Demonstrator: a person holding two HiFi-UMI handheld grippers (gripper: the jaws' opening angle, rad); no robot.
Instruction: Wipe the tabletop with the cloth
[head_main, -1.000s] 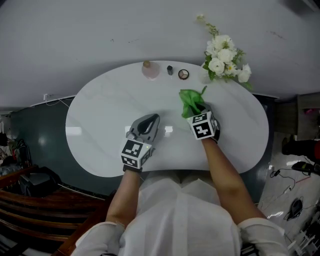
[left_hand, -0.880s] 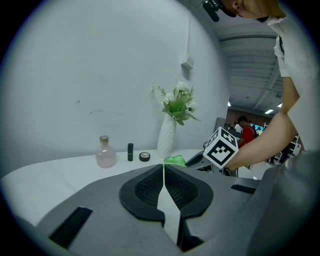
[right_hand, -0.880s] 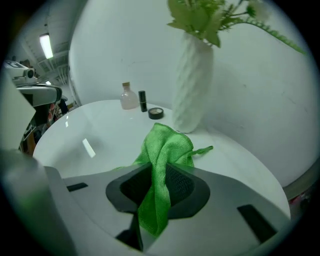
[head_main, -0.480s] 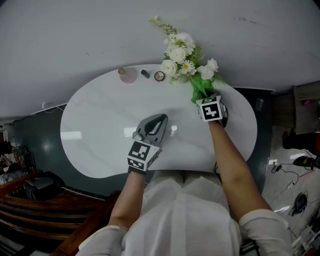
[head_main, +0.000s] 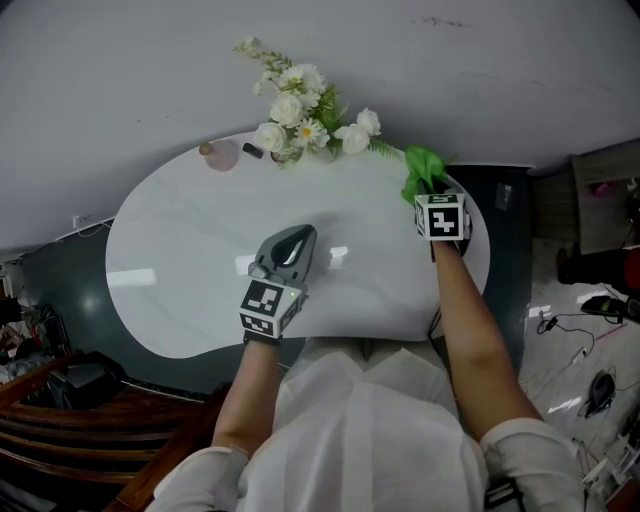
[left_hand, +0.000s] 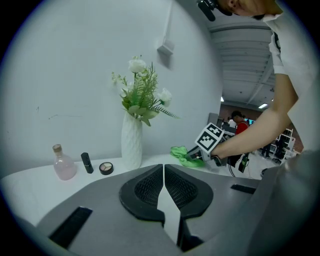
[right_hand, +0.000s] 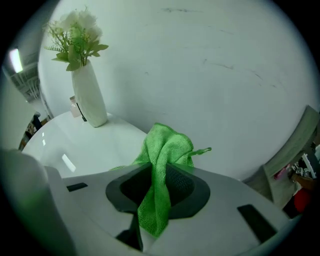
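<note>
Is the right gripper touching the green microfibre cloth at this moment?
Touching. The right gripper view shows the green microfibre cloth pinched between the two dark jaws of the right gripper, with its folds bunched beyond them.

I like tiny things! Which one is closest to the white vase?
The round compact, beside the vase; the dark tube and pink bottle stand farther off.

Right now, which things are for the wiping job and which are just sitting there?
For the job: crumpled green cloth, right gripper shut on it, white oval tabletop.
Just sitting there: white vase of white flowers, pink glass bottle, black lipstick tube, round compact.
</note>
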